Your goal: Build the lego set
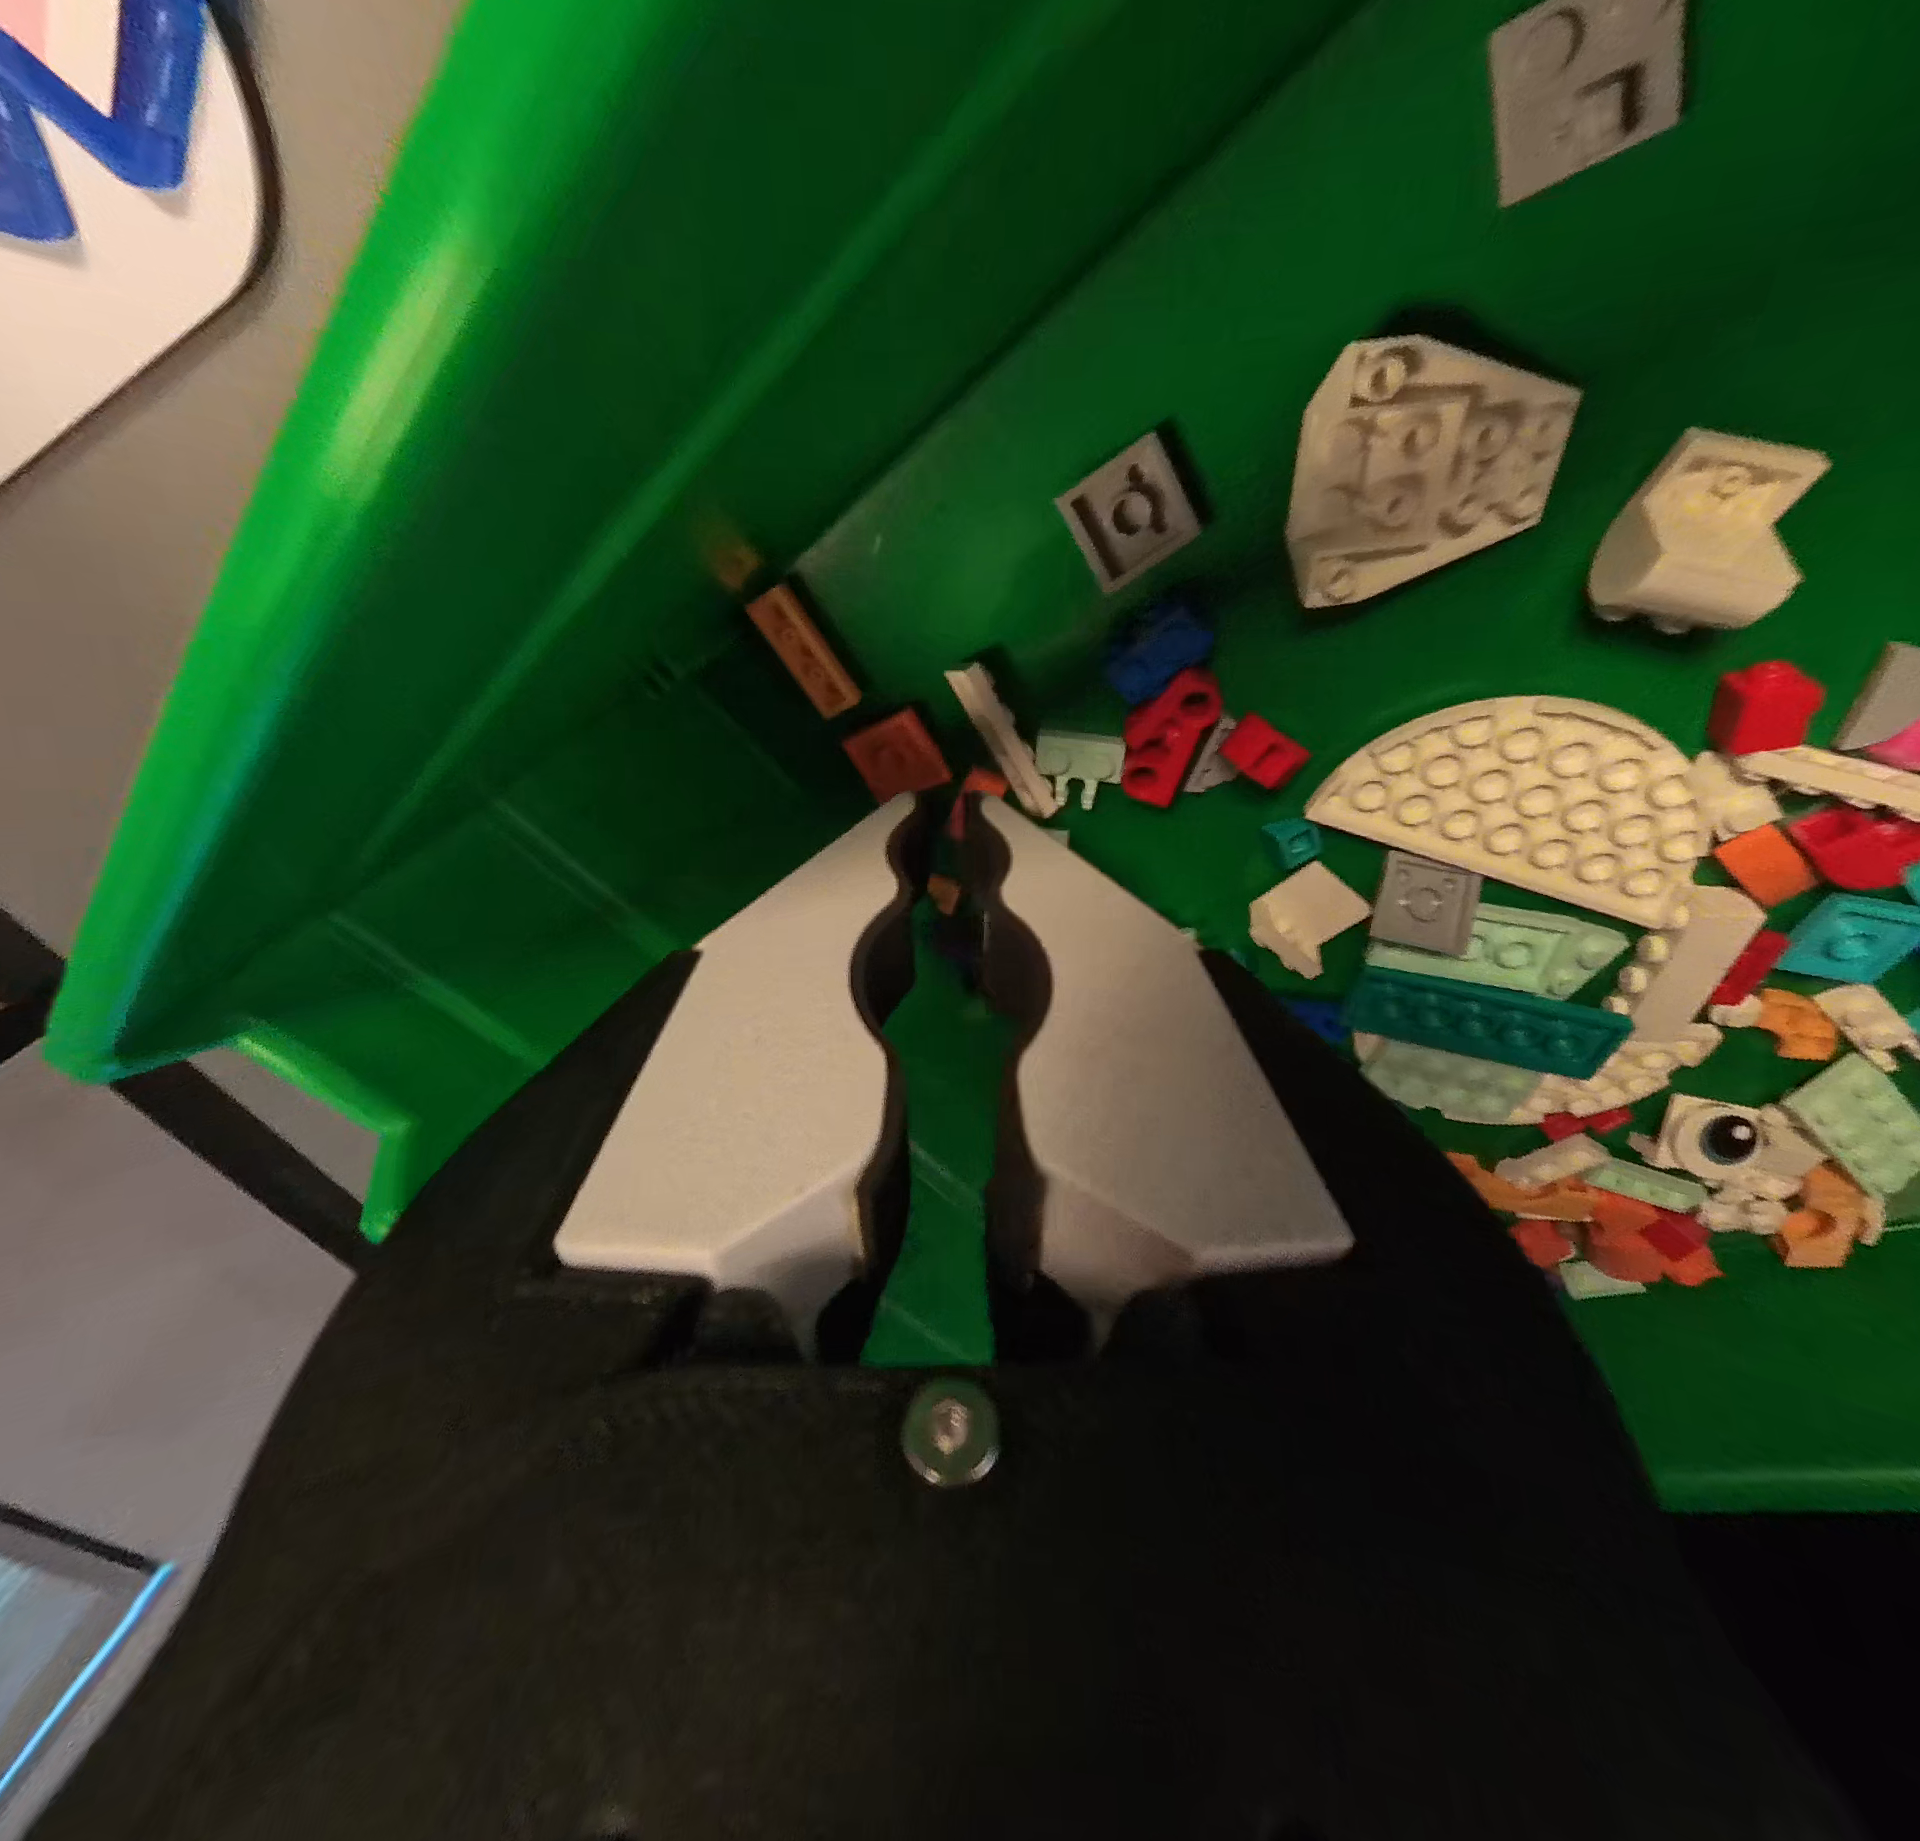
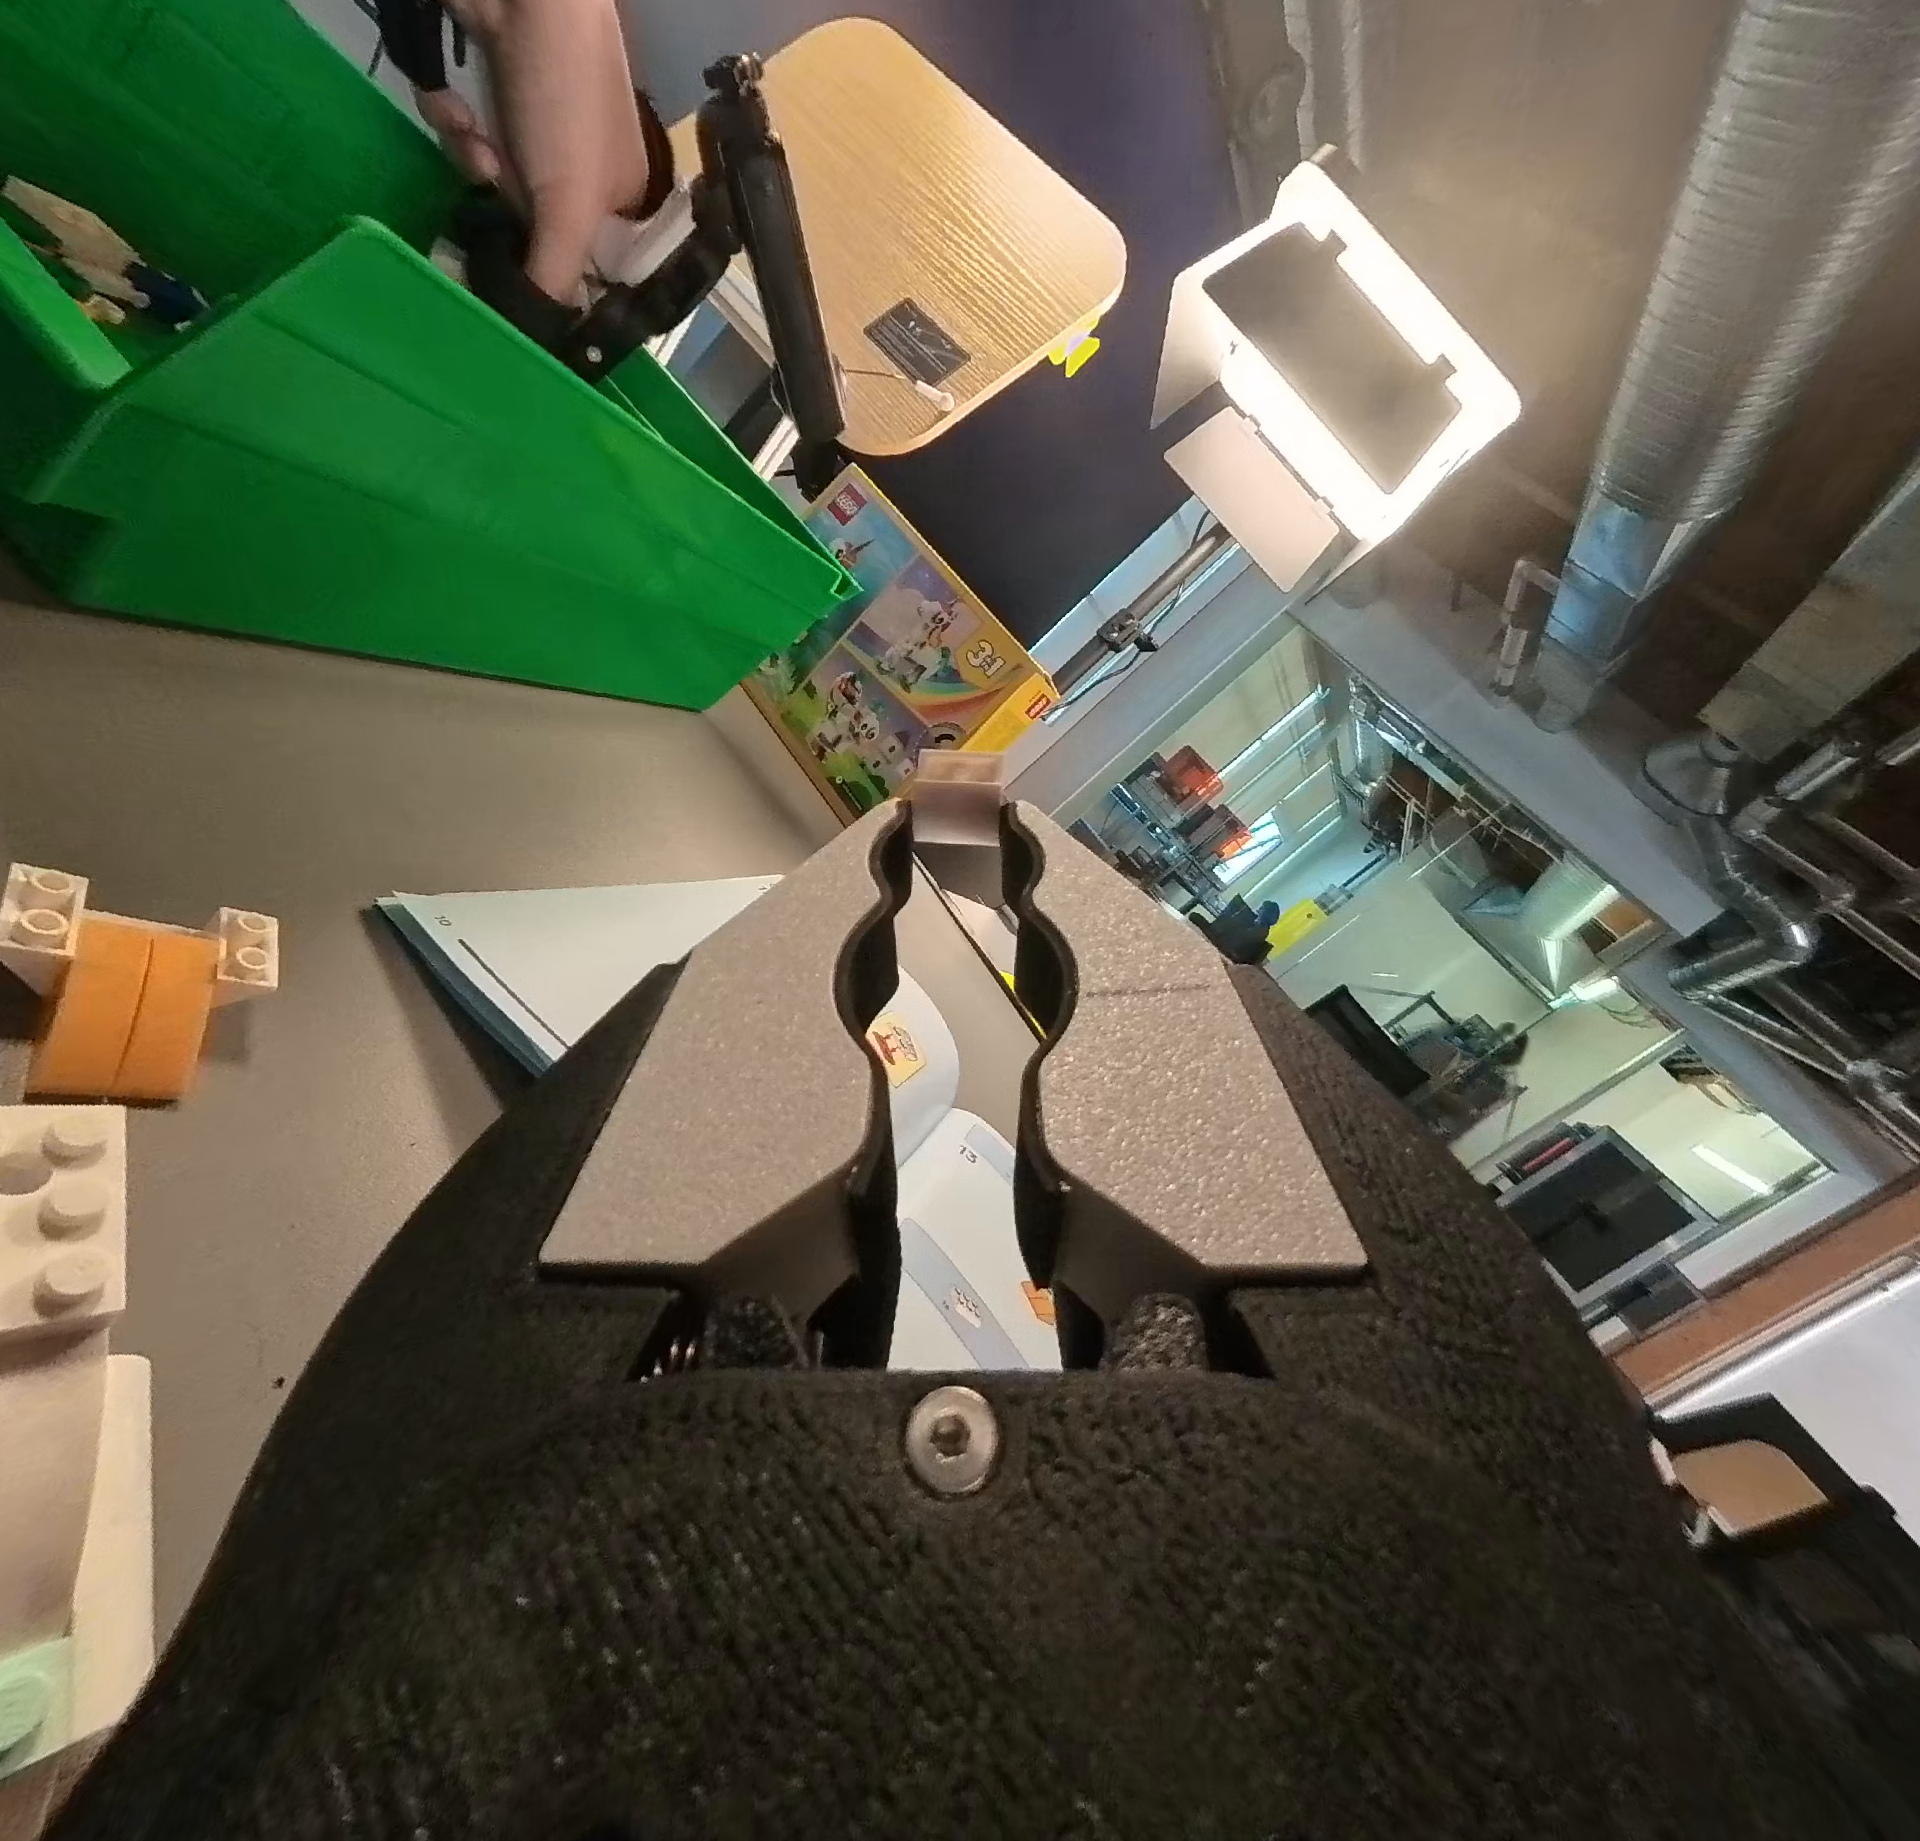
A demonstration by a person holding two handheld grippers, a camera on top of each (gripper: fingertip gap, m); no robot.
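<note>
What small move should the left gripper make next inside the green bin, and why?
Probably lift the left gripper straight up: its fingers look nearly shut on a small orange piece in the green plastic bin's corner, among other loose bricks.

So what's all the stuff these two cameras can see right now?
Bin: one, green, holding the loose bricks; left wrist view.
Loose bricks: many, mixed colours, on the bin floor.
Half-round plate: one, cream, atop the pile.
Eye piece: one, white, low in the pile.
Partial build: one, orange and cream, on the grey table.
Instruction booklet: one, pale, open beside the right gripper.
Set box: one, yellow-edged, behind the bins.
Lamp: one, white, lit, overhead.
Hand: one, holding the other gripper at the bin.
Left gripper: nearly shut on a small orange piece.
Right gripper: shut on a small grey piece.
</note>
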